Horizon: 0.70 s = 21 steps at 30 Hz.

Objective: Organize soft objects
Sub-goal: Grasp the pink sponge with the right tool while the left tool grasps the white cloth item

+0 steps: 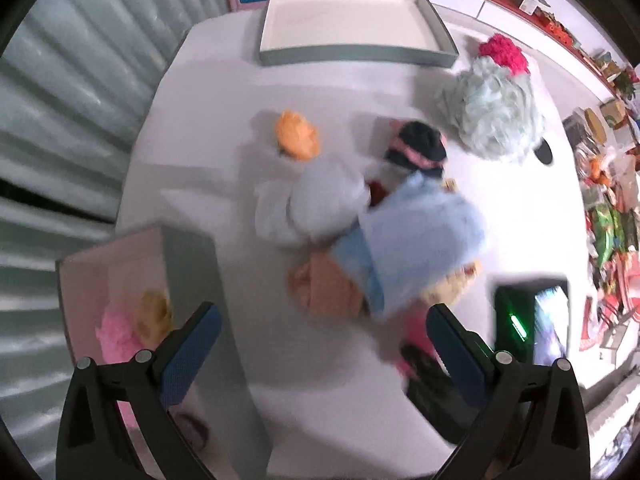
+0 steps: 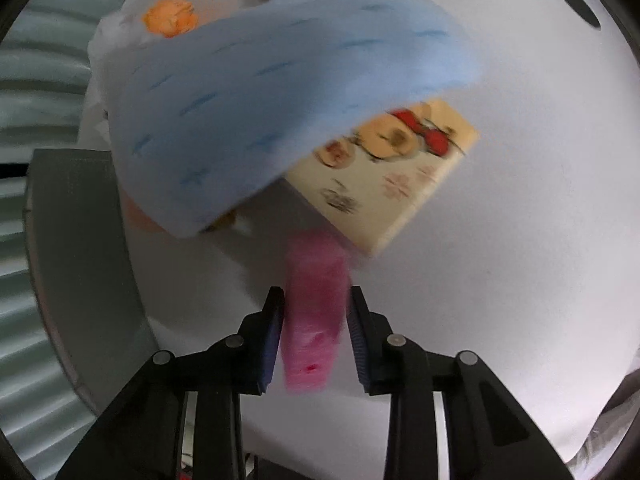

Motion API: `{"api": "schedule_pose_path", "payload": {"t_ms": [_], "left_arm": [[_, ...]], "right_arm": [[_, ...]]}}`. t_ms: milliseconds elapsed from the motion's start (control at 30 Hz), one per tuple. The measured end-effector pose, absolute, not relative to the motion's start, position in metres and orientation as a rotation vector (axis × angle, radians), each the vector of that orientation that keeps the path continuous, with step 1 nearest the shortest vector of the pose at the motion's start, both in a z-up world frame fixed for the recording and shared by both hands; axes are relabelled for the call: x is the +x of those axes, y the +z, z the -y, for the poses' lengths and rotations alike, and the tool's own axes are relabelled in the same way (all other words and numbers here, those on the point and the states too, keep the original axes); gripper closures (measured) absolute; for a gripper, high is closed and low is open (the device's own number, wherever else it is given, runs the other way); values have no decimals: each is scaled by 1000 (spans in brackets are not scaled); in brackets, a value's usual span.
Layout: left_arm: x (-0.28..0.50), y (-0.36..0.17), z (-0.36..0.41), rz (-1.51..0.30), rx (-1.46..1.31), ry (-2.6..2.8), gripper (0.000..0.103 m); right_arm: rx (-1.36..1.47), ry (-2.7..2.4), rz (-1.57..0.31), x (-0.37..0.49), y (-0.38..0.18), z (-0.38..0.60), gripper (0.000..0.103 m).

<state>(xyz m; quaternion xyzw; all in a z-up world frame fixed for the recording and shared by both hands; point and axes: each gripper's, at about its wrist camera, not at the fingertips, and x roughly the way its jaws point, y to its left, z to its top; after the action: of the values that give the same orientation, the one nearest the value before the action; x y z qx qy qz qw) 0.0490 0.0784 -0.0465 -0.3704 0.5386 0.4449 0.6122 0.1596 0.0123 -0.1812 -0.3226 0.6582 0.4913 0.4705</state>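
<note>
A pile of soft things lies mid-table: a light blue towel (image 1: 412, 236) (image 2: 260, 100) on top, a white cloth (image 1: 312, 204), a peach cloth (image 1: 324, 288) and a cream printed cloth (image 2: 392, 176). My right gripper (image 2: 316, 292) points steeply down at the pile's near edge, shut on a folded pink cloth (image 2: 316, 320) that fills the gap between its pads. My left gripper (image 1: 322, 312) hangs above the table, pointing straight down, wide open with nothing in it. An open box (image 1: 120, 256) at the lower left holds a pink fluffy item (image 1: 116, 332) and a yellow one (image 1: 154, 316).
A shallow grey tray (image 1: 340, 56) stands at the table's far edge. An orange ball (image 1: 298, 136), a dark and pink piece (image 1: 416, 148), a pale green fluffy heap (image 1: 492, 116) and a magenta one (image 1: 504, 52) lie around. A dark device (image 1: 532, 320) sits at the right.
</note>
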Motion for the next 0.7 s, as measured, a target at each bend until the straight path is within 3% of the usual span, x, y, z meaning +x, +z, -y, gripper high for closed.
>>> {"api": "schedule_pose_path", "payload": {"t_ms": [233, 367, 400, 467, 700], "left_arm": [[34, -90, -149, -1161, -1139, 1141, 0], [43, -119, -164, -1257, -1134, 1163, 2], [45, -126, -165, -1281, -1121, 1160, 7], [43, -131, -165, -1284, -1141, 1152, 46], [34, -101, -153, -1199, -1075, 1140, 51]], "right_arm": [[-756, 1237, -1608, 181, -165, 14, 68], [-745, 1248, -1615, 191, -161, 22, 68], [-743, 1250, -1615, 192, -159, 24, 68], [-731, 1257, -1613, 197, -155, 25, 68], [-715, 1275, -1598, 209, -141, 31, 68]]}}
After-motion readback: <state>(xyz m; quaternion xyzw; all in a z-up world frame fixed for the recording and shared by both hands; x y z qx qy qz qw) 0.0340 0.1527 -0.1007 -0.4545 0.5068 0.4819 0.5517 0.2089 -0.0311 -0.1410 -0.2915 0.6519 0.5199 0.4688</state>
